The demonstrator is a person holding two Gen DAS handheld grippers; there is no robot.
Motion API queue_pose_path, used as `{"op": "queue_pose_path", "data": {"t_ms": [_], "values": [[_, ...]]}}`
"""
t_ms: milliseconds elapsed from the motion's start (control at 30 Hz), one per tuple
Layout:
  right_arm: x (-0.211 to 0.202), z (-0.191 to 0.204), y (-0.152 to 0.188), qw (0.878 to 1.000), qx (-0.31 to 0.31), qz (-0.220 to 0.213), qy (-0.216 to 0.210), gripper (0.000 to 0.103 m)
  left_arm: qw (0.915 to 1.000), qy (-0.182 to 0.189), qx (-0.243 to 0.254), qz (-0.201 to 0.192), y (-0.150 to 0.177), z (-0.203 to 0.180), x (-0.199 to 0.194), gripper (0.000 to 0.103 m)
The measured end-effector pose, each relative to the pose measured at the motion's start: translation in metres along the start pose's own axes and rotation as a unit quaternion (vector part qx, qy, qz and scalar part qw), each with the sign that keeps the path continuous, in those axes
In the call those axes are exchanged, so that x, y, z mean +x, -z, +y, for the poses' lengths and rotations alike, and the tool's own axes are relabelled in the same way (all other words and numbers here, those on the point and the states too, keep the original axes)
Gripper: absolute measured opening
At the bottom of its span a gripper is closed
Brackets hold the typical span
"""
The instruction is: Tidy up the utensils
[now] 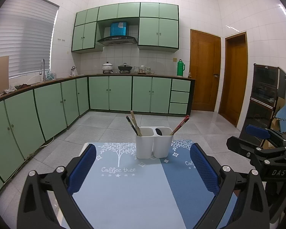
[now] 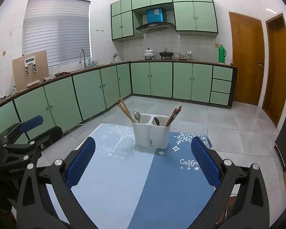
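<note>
Both tools hover level above the near edge of the worktop [image 2: 112, 181], side by side. Left tool [image 1: 143, 171]: jaws spread wide, nothing between them. Right tool [image 2: 143, 164]: the same, wide and empty.

White two-compartment holder [image 2: 151, 135] stands near the far edge of the worktop, about midway along it.

Count, from the right view:
- left compartment: a bundle of chopsticks [image 2: 124, 109], number unclear, plus one spoon [image 2: 137, 116]
- right compartment: one spoon [image 2: 157, 121] and a reddish chopstick bundle [image 2: 173, 114]

Nothing lies loose on the blue mat. Judgement: either sorting is finished, or the mixed compartments need re-sorting. A next move would mean reaching forward and pinching one slim handle cleanly.
</note>
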State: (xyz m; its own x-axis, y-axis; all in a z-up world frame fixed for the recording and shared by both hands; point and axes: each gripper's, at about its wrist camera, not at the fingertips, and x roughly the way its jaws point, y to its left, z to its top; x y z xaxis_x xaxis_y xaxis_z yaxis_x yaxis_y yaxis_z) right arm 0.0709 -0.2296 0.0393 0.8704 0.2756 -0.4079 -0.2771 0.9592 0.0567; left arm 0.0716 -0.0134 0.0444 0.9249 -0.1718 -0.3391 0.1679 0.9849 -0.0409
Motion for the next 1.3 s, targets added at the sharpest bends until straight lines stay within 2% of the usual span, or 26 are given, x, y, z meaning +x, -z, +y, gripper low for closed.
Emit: {"op": "queue_pose_path", "data": {"t_ms": [1300], "values": [[0.0013, 0.0001, 0.001, 1.0, -0.001, 0.003, -0.001, 0.097, 1.0, -0.006, 0.003, 0.002, 0.0002, 0.0007, -0.0009, 0.097]]}}
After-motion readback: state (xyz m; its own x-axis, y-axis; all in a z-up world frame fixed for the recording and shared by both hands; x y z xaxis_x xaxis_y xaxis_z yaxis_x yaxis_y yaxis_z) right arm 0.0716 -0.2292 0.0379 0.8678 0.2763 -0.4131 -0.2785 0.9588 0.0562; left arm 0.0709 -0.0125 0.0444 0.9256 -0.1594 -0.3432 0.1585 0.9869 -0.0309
